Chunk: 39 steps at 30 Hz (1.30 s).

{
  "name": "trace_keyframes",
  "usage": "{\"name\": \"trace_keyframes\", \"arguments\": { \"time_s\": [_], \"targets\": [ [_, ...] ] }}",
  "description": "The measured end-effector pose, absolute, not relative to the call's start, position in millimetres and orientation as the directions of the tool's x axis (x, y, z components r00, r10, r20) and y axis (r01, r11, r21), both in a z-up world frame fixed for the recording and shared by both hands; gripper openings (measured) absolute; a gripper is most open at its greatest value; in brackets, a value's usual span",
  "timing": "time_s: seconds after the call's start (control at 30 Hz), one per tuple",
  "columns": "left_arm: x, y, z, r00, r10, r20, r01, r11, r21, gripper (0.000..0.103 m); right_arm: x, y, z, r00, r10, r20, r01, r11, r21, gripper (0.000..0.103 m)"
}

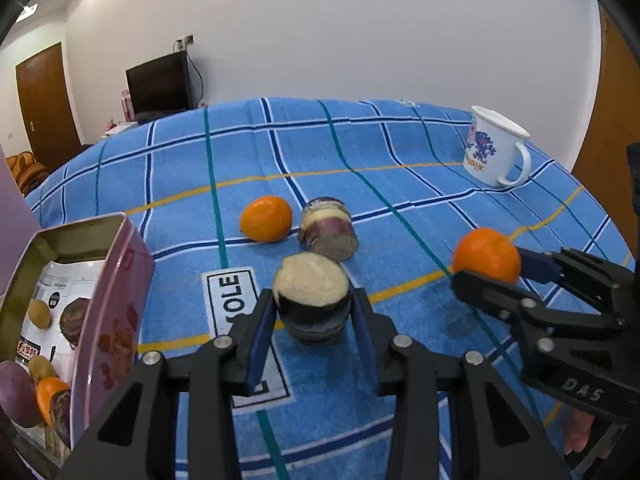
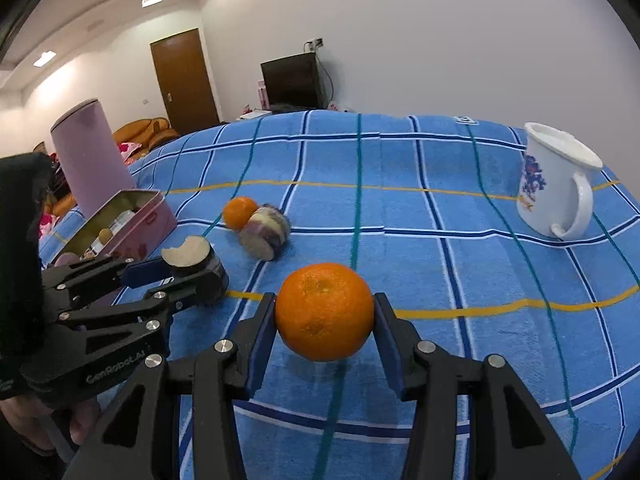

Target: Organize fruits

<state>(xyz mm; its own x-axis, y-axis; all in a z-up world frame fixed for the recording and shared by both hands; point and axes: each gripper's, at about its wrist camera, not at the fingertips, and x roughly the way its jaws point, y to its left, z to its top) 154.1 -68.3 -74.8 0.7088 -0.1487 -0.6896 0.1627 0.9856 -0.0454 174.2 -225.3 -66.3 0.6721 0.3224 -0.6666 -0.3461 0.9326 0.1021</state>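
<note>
The left gripper [image 1: 314, 308] has its blue pads pressed against both flanks of a cut purple-skinned chunk [image 1: 312, 300] with a pale top face, the jaws drawn in just to its width; from the right wrist view the same chunk [image 2: 194, 258] sits low over the blue checked cloth [image 1: 360, 152], though whether it touches the cloth or is lifted clear is hard to tell. Over on the right, the right gripper [image 2: 325, 314] is clamped on a held orange [image 2: 325, 312], pads tight on either side, and a shadow under it shows it off the cloth. Count the oranges outside the tin: two, the held one and a loose orange [image 1: 266, 218] lying farther out, to the left. Purple chunks outside the tin: two, the gripped one and a second purple chunk [image 1: 330, 228] on its side, just right of the loose orange and touching it or nearly so. At the near left stands one open pink tin [image 1: 108, 312] with several pieces already inside, too crowded to count surely. One white mug [image 1: 496, 148] stands far right, and one pink cylinder [image 2: 92, 156] rises behind the tin.
</note>
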Motion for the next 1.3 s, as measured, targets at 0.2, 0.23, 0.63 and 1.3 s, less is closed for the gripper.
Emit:
{"name": "trace_keyframes", "arguments": {
  "time_s": [0.2,0.23,0.63,1.3],
  "targets": [
    [142.0,-61.7,-68.6,0.746,-0.145,-0.650,0.149,0.988,-0.050,0.040,169.5,-221.0,-63.6,0.688,0.336,-0.643,-0.365,0.926,0.093,0.049],
    [140.2,-61.1,-67.5,0.751,-0.143,-0.644,0.146,0.988,-0.048,0.040,168.3,-220.3,-63.1,0.692,0.334,-0.640,-0.367,0.926,0.087,0.049],
    [126.7,-60.0,-60.2,0.798,-0.128,-0.589,0.137,0.990,-0.029,0.040,156.0,-219.8,-55.2,0.730,0.364,-0.578,-0.398,0.914,0.073,0.049],
    [113.8,-59.9,-53.9,0.839,-0.109,-0.533,0.128,0.992,-0.002,0.040,143.2,-221.3,-48.5,0.767,0.386,-0.512,-0.420,0.906,0.055,0.049]
  ]
}}
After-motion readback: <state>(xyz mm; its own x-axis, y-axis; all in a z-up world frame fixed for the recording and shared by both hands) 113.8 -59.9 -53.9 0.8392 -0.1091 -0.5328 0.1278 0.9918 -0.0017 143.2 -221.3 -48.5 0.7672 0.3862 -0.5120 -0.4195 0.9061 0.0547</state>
